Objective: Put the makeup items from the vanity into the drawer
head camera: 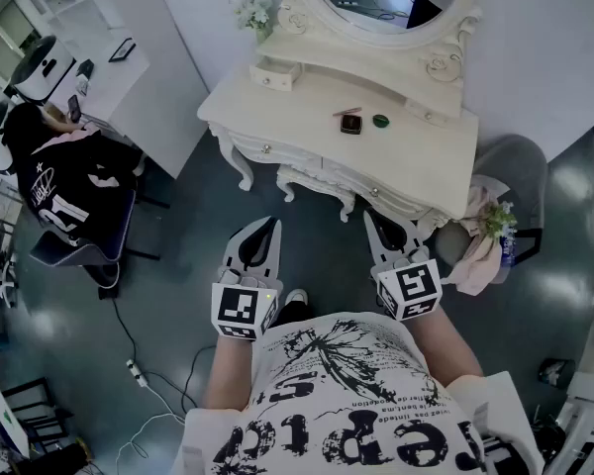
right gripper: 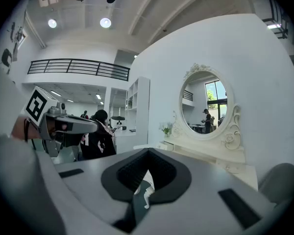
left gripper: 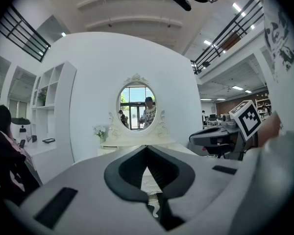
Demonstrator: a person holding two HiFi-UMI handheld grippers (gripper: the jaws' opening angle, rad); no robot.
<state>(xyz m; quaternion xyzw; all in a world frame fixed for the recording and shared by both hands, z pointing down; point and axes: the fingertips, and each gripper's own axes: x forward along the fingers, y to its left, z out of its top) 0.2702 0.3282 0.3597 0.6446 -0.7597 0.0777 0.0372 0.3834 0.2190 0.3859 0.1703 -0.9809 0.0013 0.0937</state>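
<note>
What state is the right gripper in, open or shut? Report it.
Shut. In the right gripper view, the right gripper has its jaw tips meeting, with nothing held between them.

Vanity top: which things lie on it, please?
A dark square compact, a round green item and a thin pencil lie on the vanity. What is inside its drawers cannot be seen.

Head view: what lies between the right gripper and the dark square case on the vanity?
Only bare vanity top lies between the right gripper and the dark square case; the head view shows it.
</note>
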